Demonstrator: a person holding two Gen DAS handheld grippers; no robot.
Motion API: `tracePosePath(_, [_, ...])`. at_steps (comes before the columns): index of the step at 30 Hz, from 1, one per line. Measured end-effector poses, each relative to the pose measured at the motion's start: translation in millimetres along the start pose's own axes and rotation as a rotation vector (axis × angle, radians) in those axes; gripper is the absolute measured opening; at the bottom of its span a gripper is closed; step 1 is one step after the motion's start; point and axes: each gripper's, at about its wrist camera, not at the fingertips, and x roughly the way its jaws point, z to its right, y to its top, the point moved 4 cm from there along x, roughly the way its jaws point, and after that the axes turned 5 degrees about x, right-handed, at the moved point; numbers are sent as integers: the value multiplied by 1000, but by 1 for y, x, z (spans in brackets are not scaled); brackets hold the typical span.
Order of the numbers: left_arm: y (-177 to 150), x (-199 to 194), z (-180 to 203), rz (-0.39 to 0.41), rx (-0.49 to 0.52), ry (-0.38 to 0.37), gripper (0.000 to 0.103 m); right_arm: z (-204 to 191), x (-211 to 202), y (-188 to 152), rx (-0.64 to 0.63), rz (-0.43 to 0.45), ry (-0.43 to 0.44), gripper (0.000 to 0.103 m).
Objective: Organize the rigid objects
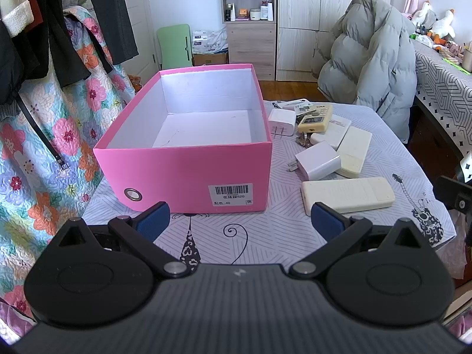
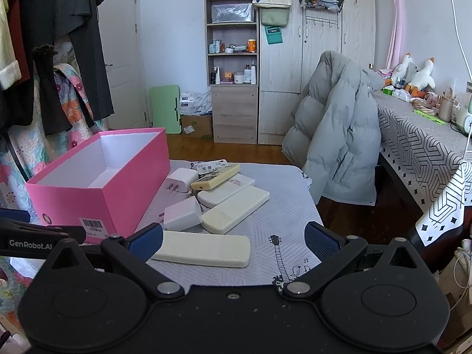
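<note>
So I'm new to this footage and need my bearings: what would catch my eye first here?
The open bright pink cardboard box stands out, sitting empty on the left of the patterned grey tablecloth. Beside it on the right lies a jumble of cream plastic remote controls and white plug adapters. Behind, a puffy grey jacket is draped over a chair.

The left gripper (image 1: 240, 216) hangs with jaws spread wide before an open pink box (image 1: 188, 153) on the desk (image 1: 265, 236), with white chargers (image 1: 318, 163) and remotes (image 1: 348, 194) clustered just beside it
</note>
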Motion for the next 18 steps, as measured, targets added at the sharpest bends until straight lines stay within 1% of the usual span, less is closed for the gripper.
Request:
tracePosePath(15, [0, 0, -1, 1, -1, 0, 103, -2, 1, -1, -2, -4, 2, 103])
tracePosePath(18, [-1, 0, -1, 0, -1, 2, 103, -2, 1, -1, 12, -11, 18, 103])
